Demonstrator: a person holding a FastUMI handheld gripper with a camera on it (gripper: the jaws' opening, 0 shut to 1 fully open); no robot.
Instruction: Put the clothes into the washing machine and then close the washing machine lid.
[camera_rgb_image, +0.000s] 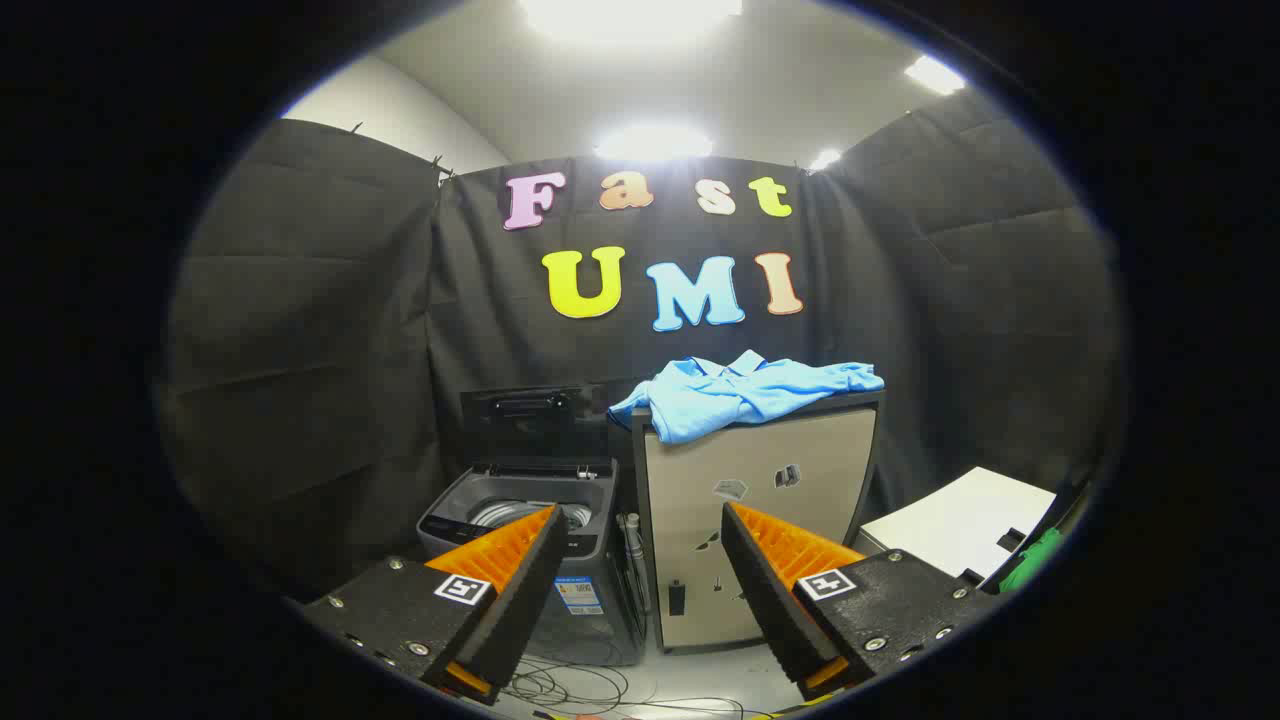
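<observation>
Blue shirt (745, 395): draped over the cabinet (765, 530) top, untouched. Washing machine (530, 560): set just beside the cabinet, lid (530, 420) raised. Tool (640, 570): released, fingers spread, nothing held, well short of the cabinet. Step judged: approach. Next, a reach up to the shirt is called for.

Black cloth walls (300, 330); ceiling lights (652, 142) on; beige cabinet (760, 530); white table (960, 520); cables (570, 685) on floor.

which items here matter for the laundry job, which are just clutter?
Job:
light blue shirt on the cabinet
washing machine, lid up
gripper, fingers open, holding nothing

Clutter:
beige cabinet
white board
green item
floor cables
</observation>
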